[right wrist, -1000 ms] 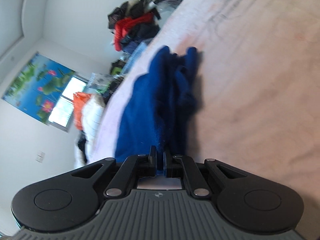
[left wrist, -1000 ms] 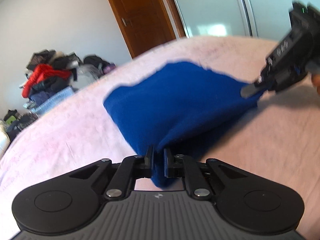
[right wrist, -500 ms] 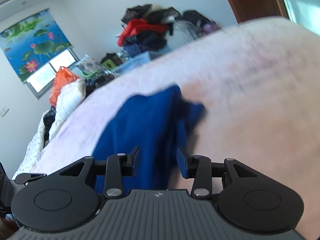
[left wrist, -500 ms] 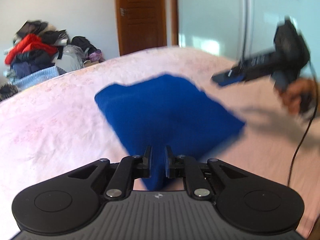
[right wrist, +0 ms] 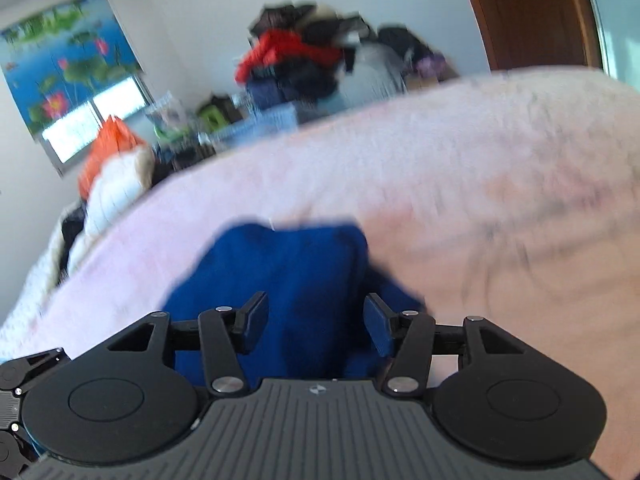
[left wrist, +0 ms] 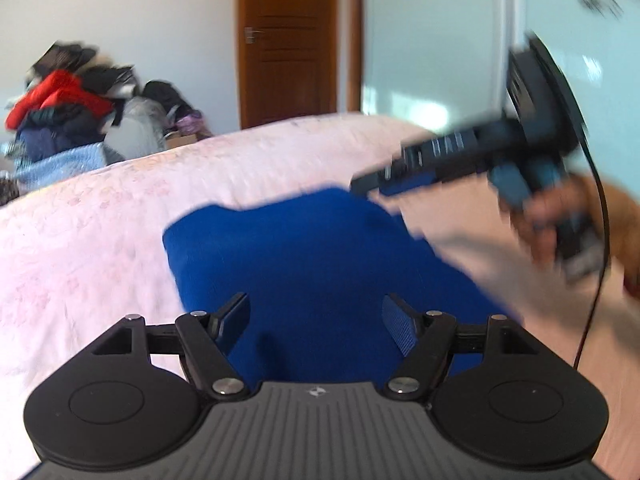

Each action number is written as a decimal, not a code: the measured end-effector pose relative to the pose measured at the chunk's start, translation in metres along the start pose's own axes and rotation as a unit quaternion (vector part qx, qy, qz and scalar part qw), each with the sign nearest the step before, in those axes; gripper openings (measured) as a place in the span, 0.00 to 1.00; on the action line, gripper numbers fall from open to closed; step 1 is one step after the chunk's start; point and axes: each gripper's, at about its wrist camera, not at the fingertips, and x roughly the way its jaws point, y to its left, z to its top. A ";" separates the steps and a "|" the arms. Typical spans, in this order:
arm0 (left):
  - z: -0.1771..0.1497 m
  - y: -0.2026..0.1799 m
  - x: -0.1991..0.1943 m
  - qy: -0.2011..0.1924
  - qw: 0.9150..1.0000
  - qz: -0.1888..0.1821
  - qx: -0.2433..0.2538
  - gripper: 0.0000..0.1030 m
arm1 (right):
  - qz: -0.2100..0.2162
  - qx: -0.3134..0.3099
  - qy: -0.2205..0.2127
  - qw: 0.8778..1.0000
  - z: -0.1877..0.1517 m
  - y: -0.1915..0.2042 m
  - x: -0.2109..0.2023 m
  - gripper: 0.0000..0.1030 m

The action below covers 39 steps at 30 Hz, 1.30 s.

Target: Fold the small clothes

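Observation:
A small royal-blue garment [left wrist: 304, 256] lies folded on the pink bedspread [left wrist: 100, 216]. My left gripper [left wrist: 316, 320] hovers just above its near edge, jaws opening, and its pads do not press the cloth. In the left wrist view the right gripper [left wrist: 372, 182] is a blurred dark shape above the garment's far right corner, with the hand holding it behind. In the right wrist view the same blue garment [right wrist: 292, 264] lies below my right gripper [right wrist: 316, 320], whose jaws are opening too, with nothing pinched between them.
A heap of red and dark clothes [left wrist: 72, 108] sits beyond the bed's far left side. A brown door [left wrist: 288, 40] and pale wardrobe panels [left wrist: 440, 52] stand behind. A black cable [left wrist: 600, 240] hangs from the right gripper. A window with a flowered blind [right wrist: 68, 80] is at the left.
Both grippers were shut on the blue garment and have let it go. Their jaws have spread, both have lifted back, and the cloth has dropped flat onto the bed.

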 end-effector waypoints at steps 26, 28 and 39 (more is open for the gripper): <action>-0.029 0.110 0.056 0.059 0.938 -0.123 -0.320 0.86 | 0.153 0.131 0.082 0.976 -0.042 -0.059 0.018 0.92; -0.031 0.104 0.060 0.053 0.937 -0.135 -0.319 0.87 | 0.172 0.107 0.089 0.975 -0.041 -0.047 0.027 0.93; -0.048 0.118 0.056 0.034 0.917 -0.132 -0.376 0.25 | 0.129 0.072 0.085 0.985 -0.035 -0.022 0.050 0.37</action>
